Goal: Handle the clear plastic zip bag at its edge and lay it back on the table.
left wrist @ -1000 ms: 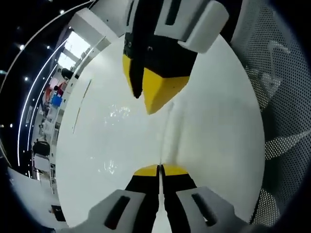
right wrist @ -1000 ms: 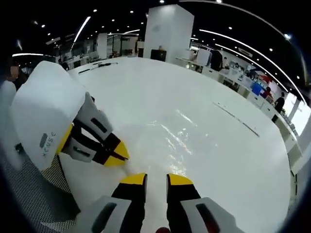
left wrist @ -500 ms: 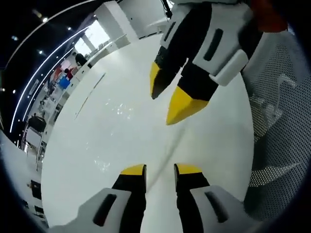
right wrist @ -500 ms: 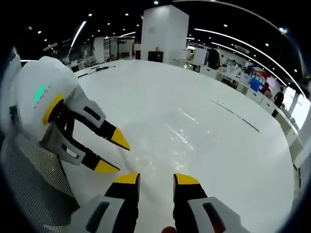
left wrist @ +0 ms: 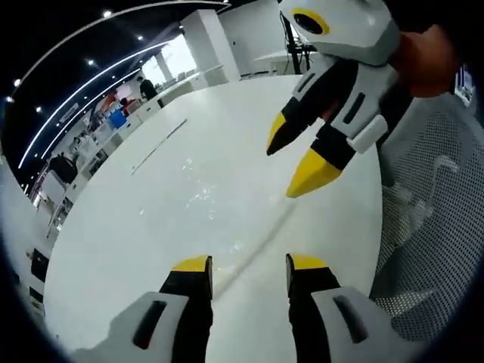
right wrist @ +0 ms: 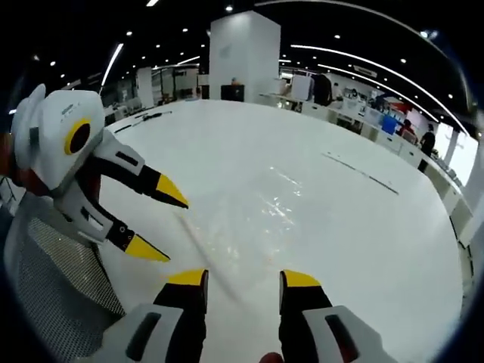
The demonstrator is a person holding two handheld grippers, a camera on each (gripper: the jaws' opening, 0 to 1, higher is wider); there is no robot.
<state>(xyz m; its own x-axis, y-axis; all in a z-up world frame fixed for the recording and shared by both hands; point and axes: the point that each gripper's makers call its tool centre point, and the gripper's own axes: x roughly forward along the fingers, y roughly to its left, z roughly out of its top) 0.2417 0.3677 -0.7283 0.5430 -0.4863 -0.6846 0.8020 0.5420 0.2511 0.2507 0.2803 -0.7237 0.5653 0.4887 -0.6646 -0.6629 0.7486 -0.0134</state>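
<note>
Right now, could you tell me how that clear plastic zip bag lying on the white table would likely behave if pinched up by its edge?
The clear plastic zip bag lies flat and wrinkled on the white table, so it probably droops. It looks empty, hence likely very light. Its glossy film may slip on the smooth tabletop when nudged.

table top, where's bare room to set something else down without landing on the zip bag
The white table is bare past the clear zip bag, out to the thin dark line, and beyond it. It is crowded near the mesh chair, where the open left tongs and right tongs flank the bag's edge.
</note>
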